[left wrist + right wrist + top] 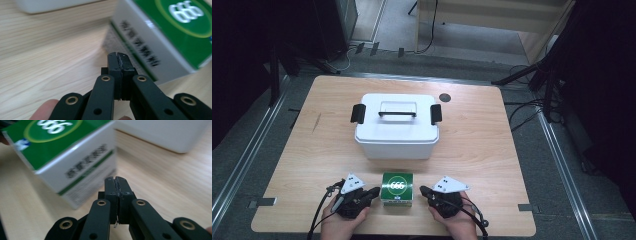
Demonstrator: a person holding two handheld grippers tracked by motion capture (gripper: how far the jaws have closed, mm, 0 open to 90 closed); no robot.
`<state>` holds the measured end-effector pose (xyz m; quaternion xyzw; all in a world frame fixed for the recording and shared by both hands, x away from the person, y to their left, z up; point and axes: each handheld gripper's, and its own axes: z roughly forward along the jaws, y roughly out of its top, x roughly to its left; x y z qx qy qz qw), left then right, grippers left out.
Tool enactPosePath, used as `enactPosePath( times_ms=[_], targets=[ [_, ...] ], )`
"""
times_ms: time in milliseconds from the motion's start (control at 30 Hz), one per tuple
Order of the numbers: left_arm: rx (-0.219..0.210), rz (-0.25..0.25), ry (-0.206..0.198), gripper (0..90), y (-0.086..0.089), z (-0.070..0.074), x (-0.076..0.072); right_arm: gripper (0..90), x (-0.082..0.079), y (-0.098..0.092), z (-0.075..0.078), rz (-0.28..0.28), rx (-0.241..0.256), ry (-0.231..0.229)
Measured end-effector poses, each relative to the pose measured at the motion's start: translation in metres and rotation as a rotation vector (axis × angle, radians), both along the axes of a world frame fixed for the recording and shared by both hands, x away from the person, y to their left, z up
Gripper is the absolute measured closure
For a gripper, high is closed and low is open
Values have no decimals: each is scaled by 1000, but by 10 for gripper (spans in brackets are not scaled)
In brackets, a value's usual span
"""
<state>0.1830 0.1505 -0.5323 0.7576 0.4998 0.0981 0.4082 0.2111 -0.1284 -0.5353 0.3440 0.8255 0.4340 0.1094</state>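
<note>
The worktop (492, 145) is a light wood-grain board with rounded corners. A small dark round disc (444, 97) is set into its surface near the far edge.

A white storage box (396, 134) stands at the middle of the worktop. Its lid is on, with a recessed carry handle (397, 109) on top and a black latch (358, 113) at each end. No writing is legible on it.

A small green and white carton (397, 189) lies flat near the front edge, in front of the storage box and apart from it. Its green top face carries a white ring enclosing the white figures "666". In the gripper views, dark printed characters run along the white side panel, too blurred to read, above a thin green stripe and a finely dotted grey patch.

The left tool (373, 192) rests just left of the carton, pointing at it. Its jaws are pressed fully together and grip nothing.

The right tool (424, 190) rests just right of the carton, pointing at it. Its jaws likewise meet with no gap and hold nothing.
</note>
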Motion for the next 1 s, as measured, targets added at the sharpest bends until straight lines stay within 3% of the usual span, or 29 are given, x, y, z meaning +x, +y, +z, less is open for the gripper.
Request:
enactPosePath(
  times_ms=[167, 300, 400, 433, 533, 633, 667, 700, 733, 833, 900, 1000],
  targets=[
    [-4, -4, -9, 900, -11, -2, 0, 900, -6, 8, -2, -1, -3, -1],
    [-13, -4, -6, 900, -17, -3, 3, 900, -5, 2, -3, -3, 7, 17],
    [-1, 3, -21, 900, -19, -4, 5, 900, -4, -1, -4, -11, 7, 24],
    [22, 16, -41, 900, -20, -4, 5, 896, -3, -2, -4, -7, -2, 18],
    [29, 44, -53, 797, -10, -5, 7, 816, -3, -9, -2, 3, -40, -15],
    [19, 111, -95, 662, 16, -6, 8, 712, 1, -21, -1, -38, -64, -61],
    [19, 111, -95, 595, 16, -6, 8, 712, 1, -21, -1, -38, -64, -61],
    [26, 177, -112, 521, 33, -6, 9, 622, 6, -30, -1, -67, -50, -72],
    [26, 213, -117, 468, 42, -5, 10, 591, 8, -33, -1, -73, -49, -79],
    [49, 305, -117, 272, 66, -5, 15, 472, 13, -41, -1, -68, -98, -144],
    [47, 340, -98, 157, 80, -6, 20, 421, 15, -45, 0, -55, -118, -149],
    [50, 368, -88, 71, 98, -9, 25, 334, 17, -50, 3, -15, -137, -112]
  ],
)
